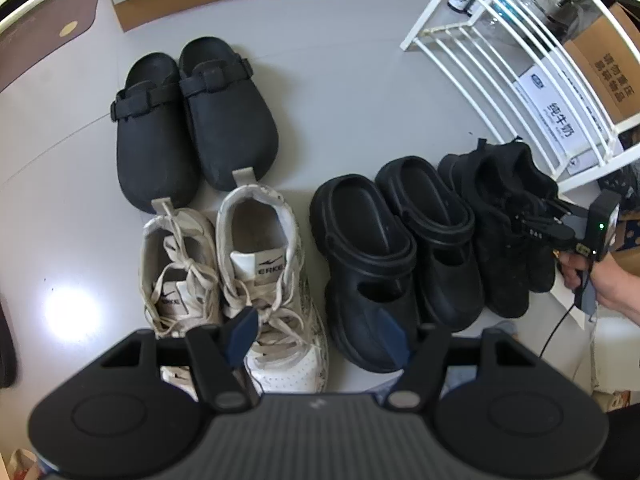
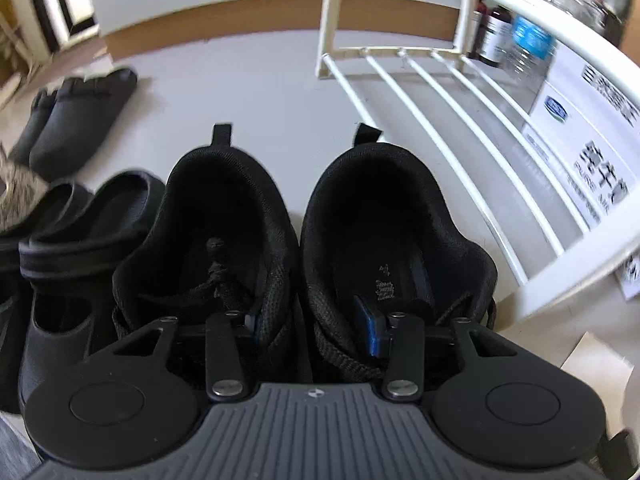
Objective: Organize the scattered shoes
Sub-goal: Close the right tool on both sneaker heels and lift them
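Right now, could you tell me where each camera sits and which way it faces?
Left wrist: on the left tool, held above the floor and looking down on white sneakers, black clogs, chunky black sandals; at right, the person's right hand.
Right wrist: on the right tool, low, one finger inside each of the black sneakers, facing the white rack.
Shared: black sneakers, sandals, clogs, rack.

Both wrist views downward, sharing black sneakers [image 2: 304, 248].
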